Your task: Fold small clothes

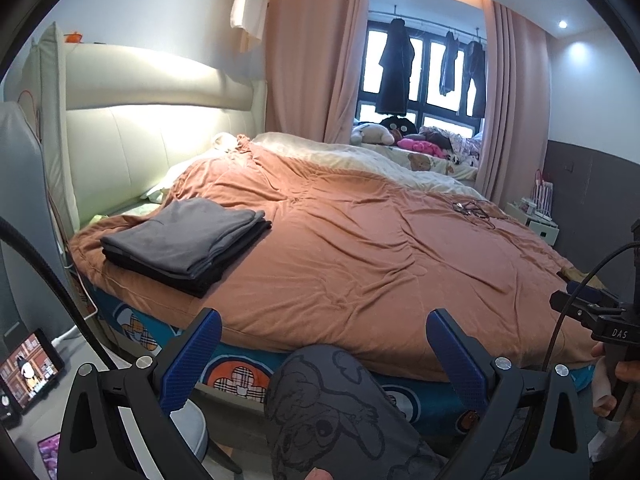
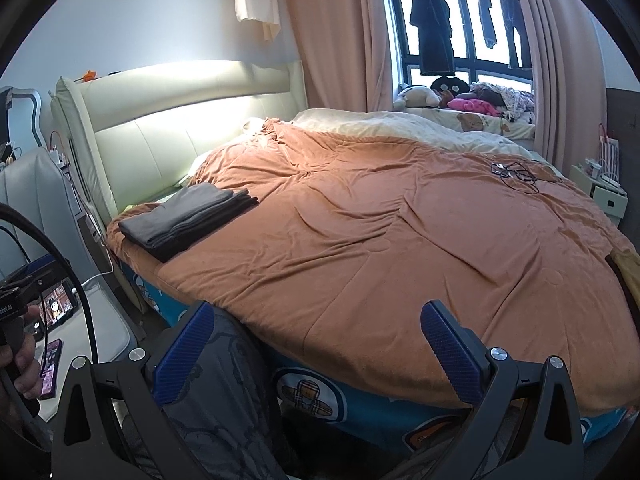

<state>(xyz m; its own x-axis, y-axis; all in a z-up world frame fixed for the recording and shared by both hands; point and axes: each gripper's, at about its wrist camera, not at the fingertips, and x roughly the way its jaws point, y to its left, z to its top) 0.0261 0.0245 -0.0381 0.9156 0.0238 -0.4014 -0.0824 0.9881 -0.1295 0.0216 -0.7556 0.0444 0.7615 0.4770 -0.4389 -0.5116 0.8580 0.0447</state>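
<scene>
Folded clothes [image 1: 186,240] sat stacked at left of frame on the bed's orange blanket [image 1: 360,248]. Left gripper [image 1: 324,356] & right gripper [image 2: 316,350]: jaws spread wide, empty, low in frame.

An orange-brown quilt [image 2: 380,240] covers the bed, with a cream blanket [image 2: 400,124] along its far edge. At the quilt's near-left corner lies a stack of folded clothes [image 1: 188,240], grey over black. The sheet [image 2: 312,396] below is blue with plaid cartoon patches. Blue textured fingers [image 1: 192,356], pink curtains [image 1: 312,60].
</scene>
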